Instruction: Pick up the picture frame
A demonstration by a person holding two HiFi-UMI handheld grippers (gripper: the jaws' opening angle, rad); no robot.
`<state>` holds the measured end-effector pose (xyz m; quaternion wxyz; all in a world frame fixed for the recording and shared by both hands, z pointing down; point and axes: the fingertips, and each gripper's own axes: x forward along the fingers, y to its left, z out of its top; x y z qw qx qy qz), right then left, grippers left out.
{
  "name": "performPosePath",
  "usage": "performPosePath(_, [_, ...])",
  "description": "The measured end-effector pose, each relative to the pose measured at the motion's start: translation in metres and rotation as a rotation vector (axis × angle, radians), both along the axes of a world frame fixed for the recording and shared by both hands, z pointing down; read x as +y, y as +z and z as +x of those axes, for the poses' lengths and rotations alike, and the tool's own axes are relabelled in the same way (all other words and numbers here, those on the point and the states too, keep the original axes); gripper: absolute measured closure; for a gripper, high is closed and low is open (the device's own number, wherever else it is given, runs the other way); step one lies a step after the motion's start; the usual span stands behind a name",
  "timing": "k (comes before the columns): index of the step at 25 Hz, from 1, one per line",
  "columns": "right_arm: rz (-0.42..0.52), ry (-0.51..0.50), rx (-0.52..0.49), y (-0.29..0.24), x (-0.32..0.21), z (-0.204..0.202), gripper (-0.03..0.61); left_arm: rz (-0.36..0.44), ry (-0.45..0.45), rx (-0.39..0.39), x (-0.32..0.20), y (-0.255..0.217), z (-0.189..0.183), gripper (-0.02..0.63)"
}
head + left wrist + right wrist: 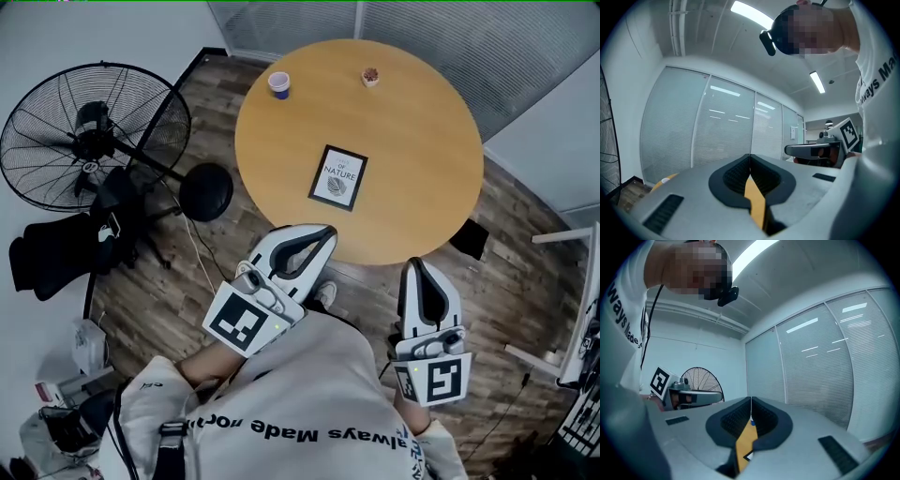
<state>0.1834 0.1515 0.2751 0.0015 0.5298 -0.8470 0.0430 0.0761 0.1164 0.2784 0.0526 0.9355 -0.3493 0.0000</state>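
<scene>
The left gripper (324, 234) has its jaws pressed together with nothing between them. In its own view, only a sliver of orange tabletop shows through the slot behind the tips. The right gripper (418, 264) is the same, with jaws closed, empty, and a strip of tabletop visible in the slot. Both point level toward the round table (412, 141). In the head view the left tip overlaps the table's near edge, while the right tip sits just short of that edge, further to the right.

The picture frame (338, 176) lies flat and face up near the middle of the table, a little toward the near edge. It is apart from both grippers, with the left one nearer to it. A small cup (279, 84) and another small object (370, 76) stand at the table's far edge, well apart from the frame. A fan (94, 136) stands on the floor to the left of the table.

The step in hand looks like the approach, since nothing is grasped yet. The next move likely calls for opening one gripper's jaws and bringing them down over the table to the frame. Because the frame lies flat, the jaws will probably need to catch it by an edge, which may mean tipping it or sliding it toward the table's near edge first.
</scene>
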Motion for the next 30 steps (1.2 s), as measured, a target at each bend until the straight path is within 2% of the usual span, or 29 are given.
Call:
performPosePath(10, [-0.003, 0.021, 0.011, 0.001, -0.033, -0.016, 0.546, -0.010, 0.023, 0.018, -0.032, 0.001, -0.011, 0.588])
performPosePath(30, [-0.022, 0.092, 0.076, 0.005, -0.152, -0.079, 0.546, -0.036, 0.125, 0.035, -0.155, 0.014, -0.062, 0.588])
